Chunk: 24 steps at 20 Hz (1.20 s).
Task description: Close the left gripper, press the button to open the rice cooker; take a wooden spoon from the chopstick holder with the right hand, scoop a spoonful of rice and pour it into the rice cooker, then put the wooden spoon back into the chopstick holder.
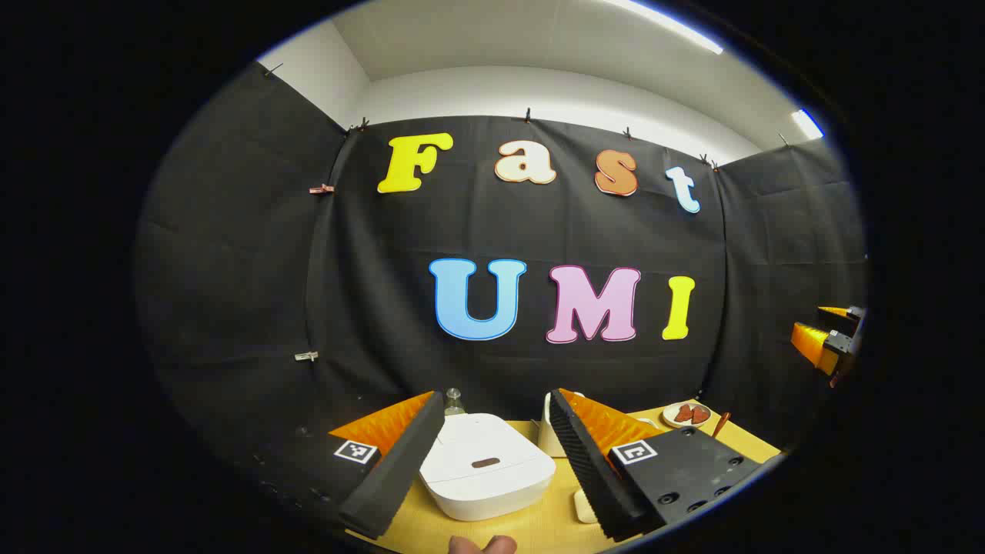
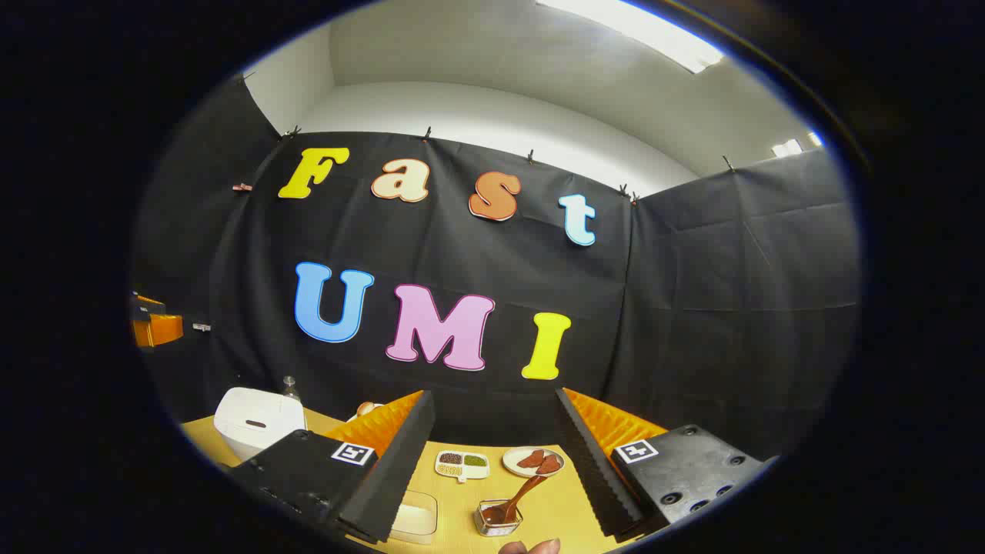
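Rice cooker (image 1: 486,475): white, lid down, standing on the yellow table (image 1: 539,523); a dark oval button (image 1: 485,462) sits on the front of the lid. In the left gripper view it lies between and beyond the left gripper (image 1: 492,477), whose two fingers stand well apart and hold nothing. In the right gripper view the same cooker (image 2: 258,422) appears at the far left of the table (image 2: 462,500), partly behind that gripper's left finger.

Wooden spoon (image 2: 517,496): leaning in a small clear holder (image 2: 498,518) near the front edge of the table, handle tilted up and to the right. It sits between the fingers of the right gripper (image 2: 492,477), which are spread wide and touch nothing (the spoon is apart from both).

Other items, right gripper view:
- Divided white dish (image 2: 462,464) with brown and green grains in separate compartments, behind the holder.
- Round plate (image 2: 534,462) with reddish-brown pieces, just beside the divided dish.
- Clear rectangular container (image 2: 415,514), partly hidden by the left finger; contents cannot be made out.
- Small clear bottle (image 2: 289,387) behind the cooker, against the wall.

Other items, left gripper view:
- White container (image 1: 549,431) behind the right finger, mostly hidden.
- Round plate (image 1: 687,414) with reddish pieces at the far right of the table, a brown handle (image 1: 720,424) just beside it.
- Small bottle (image 1: 454,400) behind the cooker.
- The other gripper (image 1: 827,342) at the far right edge, raised above the table; whether it is open cannot be told from here.

A fingertip (image 1: 482,545) shows at the bottom edge of the left gripper view.
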Available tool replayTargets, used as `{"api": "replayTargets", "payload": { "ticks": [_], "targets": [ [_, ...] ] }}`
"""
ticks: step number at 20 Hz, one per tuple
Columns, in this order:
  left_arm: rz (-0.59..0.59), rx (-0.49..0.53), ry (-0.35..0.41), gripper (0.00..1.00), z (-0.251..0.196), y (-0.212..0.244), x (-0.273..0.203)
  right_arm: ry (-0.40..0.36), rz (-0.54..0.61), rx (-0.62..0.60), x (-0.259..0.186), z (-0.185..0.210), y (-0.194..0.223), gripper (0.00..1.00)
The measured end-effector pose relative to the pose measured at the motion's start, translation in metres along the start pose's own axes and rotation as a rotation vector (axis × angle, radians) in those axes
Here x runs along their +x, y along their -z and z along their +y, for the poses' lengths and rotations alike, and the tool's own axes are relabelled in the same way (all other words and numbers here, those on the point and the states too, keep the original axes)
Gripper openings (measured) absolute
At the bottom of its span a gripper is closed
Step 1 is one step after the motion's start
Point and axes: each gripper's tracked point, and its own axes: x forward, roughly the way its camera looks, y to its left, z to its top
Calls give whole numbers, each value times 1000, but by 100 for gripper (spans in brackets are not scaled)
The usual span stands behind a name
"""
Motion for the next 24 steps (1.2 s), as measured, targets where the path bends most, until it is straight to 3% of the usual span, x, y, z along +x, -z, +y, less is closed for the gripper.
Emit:
{"api": "replayTargets", "payload": {
  "ticks": [17,22,24],
  "targets": [
    [8,-9,-9,95,6,6,3,-19,23,-14,-2,3,3,97],
    [-10,-14,59,95,-7,2,2,-16,30,-13,-3,4,3,97],
    [-23,-14,89,91,-11,-2,3,-9,31,-18,-3,4,4,97]
  ]
}}
